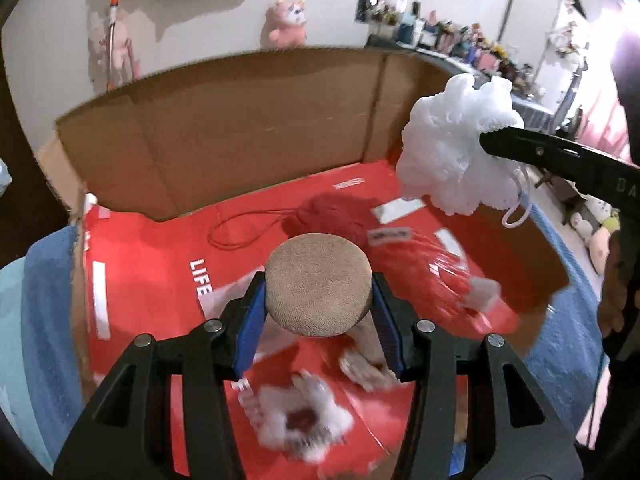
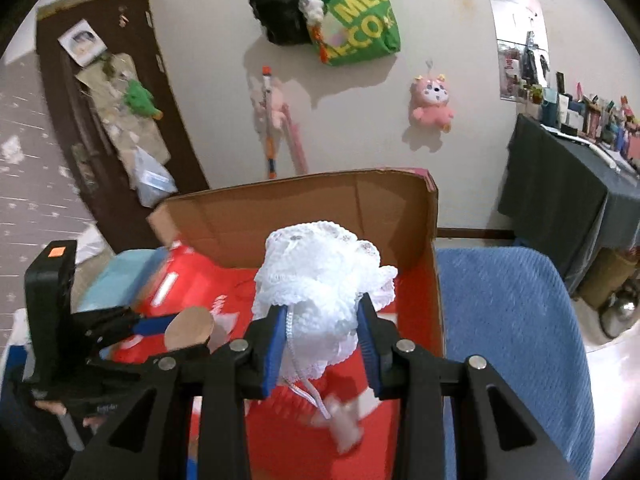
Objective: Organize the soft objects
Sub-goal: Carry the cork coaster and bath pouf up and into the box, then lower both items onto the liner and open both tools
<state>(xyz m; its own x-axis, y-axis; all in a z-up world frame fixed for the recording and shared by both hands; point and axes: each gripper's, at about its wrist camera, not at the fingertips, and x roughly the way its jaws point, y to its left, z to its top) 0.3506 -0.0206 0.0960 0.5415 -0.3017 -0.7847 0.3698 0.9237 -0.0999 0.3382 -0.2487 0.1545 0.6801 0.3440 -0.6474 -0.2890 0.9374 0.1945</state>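
Note:
My left gripper (image 1: 319, 298) is shut on a round tan sponge puff (image 1: 318, 284) and holds it over the open cardboard box (image 1: 224, 132). My right gripper (image 2: 322, 340) is shut on a white mesh bath pouf (image 2: 320, 280), also above the box; the pouf (image 1: 452, 152) shows at the upper right in the left wrist view. In the box lie a dark red pouf (image 1: 332, 212) with a cord, a red mesh pouf (image 1: 420, 268), and blurred white fluffy pieces (image 1: 300, 420). The left gripper with the tan puff (image 2: 190, 326) shows at the left in the right wrist view.
The box has a red printed bottom (image 1: 152, 264) and tall brown walls, and rests on a blue towel (image 2: 512, 320). A pink plush (image 2: 432, 100) and a green bag (image 2: 360, 20) hang on the wall. A cluttered dark table (image 2: 568, 184) stands at the right.

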